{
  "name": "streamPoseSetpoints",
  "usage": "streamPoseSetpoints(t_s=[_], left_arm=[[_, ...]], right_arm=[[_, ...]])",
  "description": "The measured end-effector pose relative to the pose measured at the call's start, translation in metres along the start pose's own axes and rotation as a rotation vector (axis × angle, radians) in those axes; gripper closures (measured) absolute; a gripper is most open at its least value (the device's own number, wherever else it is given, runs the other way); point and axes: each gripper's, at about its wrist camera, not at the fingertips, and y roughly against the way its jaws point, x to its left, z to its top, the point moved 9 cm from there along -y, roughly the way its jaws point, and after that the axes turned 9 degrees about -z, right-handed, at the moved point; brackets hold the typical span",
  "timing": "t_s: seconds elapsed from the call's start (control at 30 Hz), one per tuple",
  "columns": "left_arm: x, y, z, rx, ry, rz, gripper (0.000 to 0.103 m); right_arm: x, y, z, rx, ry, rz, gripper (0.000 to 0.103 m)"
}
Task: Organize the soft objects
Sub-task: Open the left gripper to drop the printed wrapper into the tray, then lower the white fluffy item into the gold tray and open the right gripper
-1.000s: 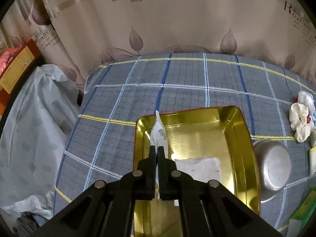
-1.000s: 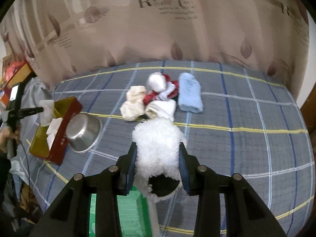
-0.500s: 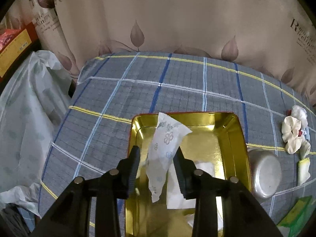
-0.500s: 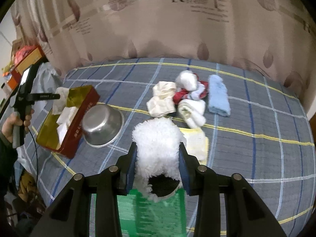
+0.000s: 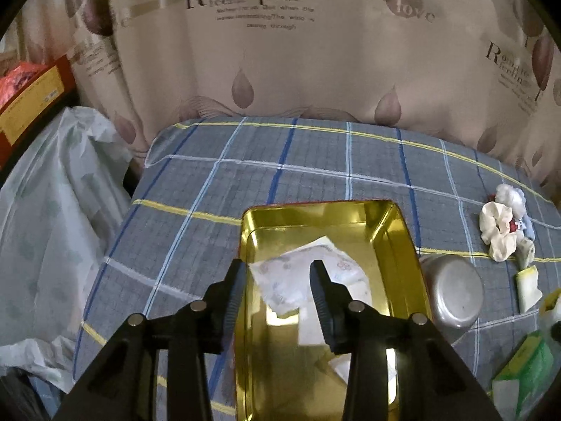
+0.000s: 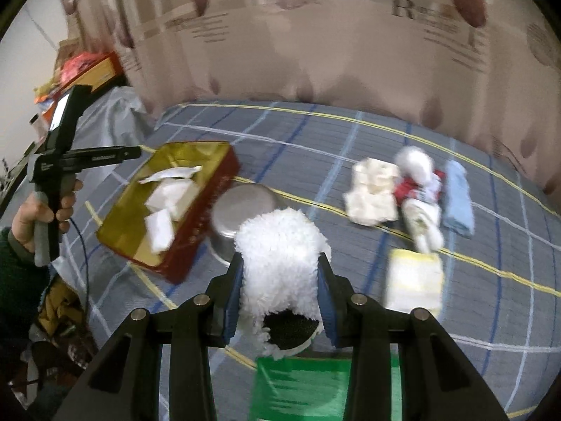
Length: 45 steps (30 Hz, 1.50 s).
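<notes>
A printed white tissue packet (image 5: 301, 277) lies loose inside a gold-lined rectangular metal tin (image 5: 403, 245), seen from the left wrist camera, with the left gripper (image 5: 278, 287) poised above it. Its black jaws are opening; the packet shows in the gap between them, but the pads do not press on it. More white folded tissues (image 5: 312, 329) rest lower in the tin. The tin sits on a grey plaid bedcover (image 5: 210, 182) striped in blue, white and yellow. Just right of the tin stands an overturned steel bowl (image 5: 452, 294). Farther right lies a cream crumpled cloth (image 5: 498, 228), and a green packet (image 5: 526, 368) shows at the lower right edge. A beige curtain (image 5: 315, 52) printed with leaves and lettering hangs behind.

From the right wrist camera, a fluffy white plush item (image 6: 280, 263) with a dark opening at its near end is clamped between the blue-padded fingers (image 6: 233, 291) of the right gripper (image 6: 280, 294), held above the bedcover. Below it lies the green packet (image 6: 315, 386). To the left, the tin, red on its outside (image 6: 207, 203), holds the white tissues, and the steel bowl (image 6: 238, 207) touches its side. A hand (image 6: 38, 210) in a dark green sleeve grips the left gripper's handle. To the right lie the cream cloth (image 6: 371, 193), a red-and-white bundle (image 6: 417, 179), a folded light blue towel (image 6: 455, 200) and a pale yellow folded cloth (image 6: 413, 280), blurred.
</notes>
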Motion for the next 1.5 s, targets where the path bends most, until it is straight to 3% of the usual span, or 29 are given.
streamPoseSetpoints(t_s=[0.33, 0.53, 1.03, 1.5], left_arm=[[0.042, 0.053, -0.038, -0.060, 0.056, 0.140, 0.064], [0.063, 0.066, -0.067, -0.052, 0.100, 0.192, 0.064], [0.086, 0.078, -0.075, -0.074, 0.160, 0.217, 0.064], [0.088, 0.085, -0.073, -0.081, 0.189, 0.180, 0.064]], right_arm=[[0.082, -0.012, 0.014, 0.000, 0.116, 0.114, 0.067], [0.132, -0.025, 0.013, 0.020, 0.174, 0.184, 0.067], [0.229, -0.070, 0.016, 0.067, 0.269, 0.231, 0.067], [0.262, -0.107, 0.017, 0.114, 0.278, 0.224, 0.065]])
